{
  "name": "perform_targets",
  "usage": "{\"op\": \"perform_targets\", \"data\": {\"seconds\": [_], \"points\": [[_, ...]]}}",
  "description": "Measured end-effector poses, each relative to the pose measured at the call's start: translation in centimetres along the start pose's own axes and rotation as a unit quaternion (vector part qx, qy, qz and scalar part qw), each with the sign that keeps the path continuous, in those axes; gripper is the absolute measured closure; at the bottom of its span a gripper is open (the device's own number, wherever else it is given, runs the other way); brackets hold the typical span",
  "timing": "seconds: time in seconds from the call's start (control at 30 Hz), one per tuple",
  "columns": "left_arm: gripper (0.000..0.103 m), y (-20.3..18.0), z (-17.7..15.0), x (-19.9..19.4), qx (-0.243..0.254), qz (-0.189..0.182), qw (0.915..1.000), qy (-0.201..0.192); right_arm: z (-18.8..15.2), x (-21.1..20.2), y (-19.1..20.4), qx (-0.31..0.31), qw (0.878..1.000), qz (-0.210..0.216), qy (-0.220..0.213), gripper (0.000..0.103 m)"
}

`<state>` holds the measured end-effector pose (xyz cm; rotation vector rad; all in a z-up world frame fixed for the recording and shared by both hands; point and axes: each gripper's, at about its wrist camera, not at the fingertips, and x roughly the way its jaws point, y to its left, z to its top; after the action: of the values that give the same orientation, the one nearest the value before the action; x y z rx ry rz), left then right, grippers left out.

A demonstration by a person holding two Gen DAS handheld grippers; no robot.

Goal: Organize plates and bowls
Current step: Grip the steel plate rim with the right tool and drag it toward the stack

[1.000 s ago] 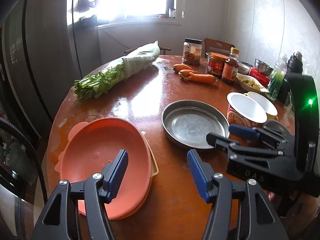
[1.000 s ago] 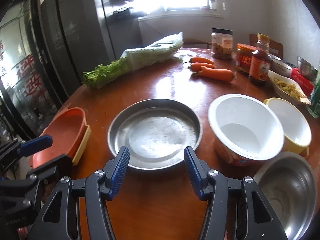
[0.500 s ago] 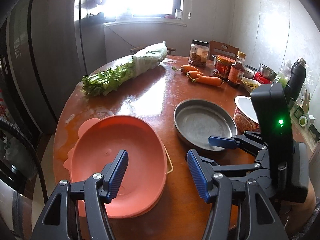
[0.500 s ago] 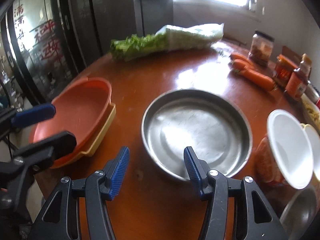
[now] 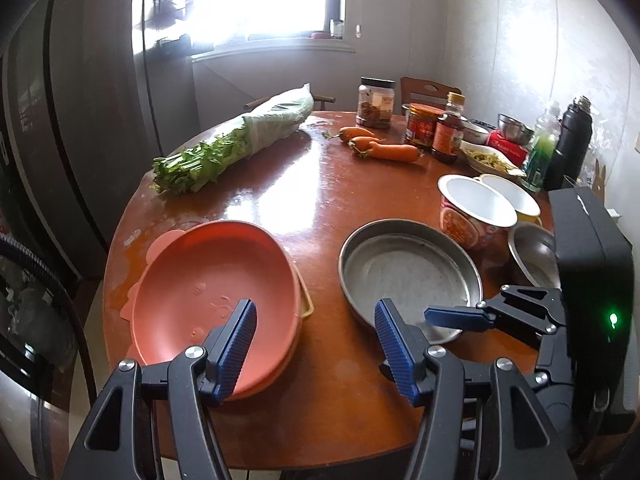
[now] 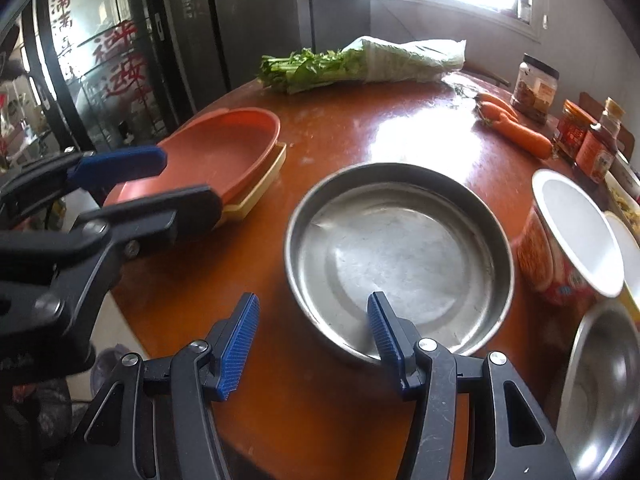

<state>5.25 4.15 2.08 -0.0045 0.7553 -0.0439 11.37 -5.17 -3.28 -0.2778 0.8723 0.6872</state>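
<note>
The right gripper (image 6: 312, 328) straddles the steel pan's (image 6: 400, 256) near rim, fingers apart, while the left gripper (image 5: 312, 340), fingers apart, holds nothing.

Yellow tray (image 5: 307, 307): only corner and edge strip show from under orange plate (image 5: 212, 284); rest hidden. Steel pan (image 6: 400, 248): near rim partly behind right tongs' (image 6: 314, 344) right pad. Small steel bowl (image 6: 600, 384) beside pan: cut by picture edge; in left wrist view, partly behind right tongs' black housing. Yellow-rimmed bowl (image 5: 516, 200): half hidden behind red-patterned bowl (image 5: 476, 212). Jar (image 5: 375, 102) label too small to read. Left tongs (image 6: 132, 188) in right wrist view: blurred.
</note>
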Motion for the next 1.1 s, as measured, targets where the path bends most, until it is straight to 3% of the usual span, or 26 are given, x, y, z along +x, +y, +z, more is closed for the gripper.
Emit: {"op": "perform_targets", "data": {"seconds": [0.23, 0.53, 0.73, 0.9, 1.1], "points": [[0.042, -1.7, -0.4, -0.4, 0.015, -0.01, 0.9998, 0.003, -2.3, -1.8, 0.3, -0.007, 1.0, -0.007, 0.003, 0.045], [0.042, -1.9, -0.9, 0.2, -0.002, -0.017, 0.9998, 0.01, -3.8, -3.1, 0.4, -0.008, 1.0, -0.015, -0.003, 0.045], [0.042, -1.8, -1.1, 0.7, -0.007, -0.018, 0.9997, 0.016, -4.9, -4.6, 0.2, -0.007, 0.999, -0.022, -0.026, 0.045], [0.042, -1.9, -1.4, 1.4, -0.012, -0.032, 0.9992, 0.021, -5.8, -6.4, -0.7, 0.023, 0.998, -0.037, -0.05, 0.042], [0.042, -2.4, -1.6, 2.5, -0.006, -0.035, 0.9988, 0.034, -6.4, -6.4, -0.9, 0.03, 0.998, -0.039, -0.045, 0.039]]}}
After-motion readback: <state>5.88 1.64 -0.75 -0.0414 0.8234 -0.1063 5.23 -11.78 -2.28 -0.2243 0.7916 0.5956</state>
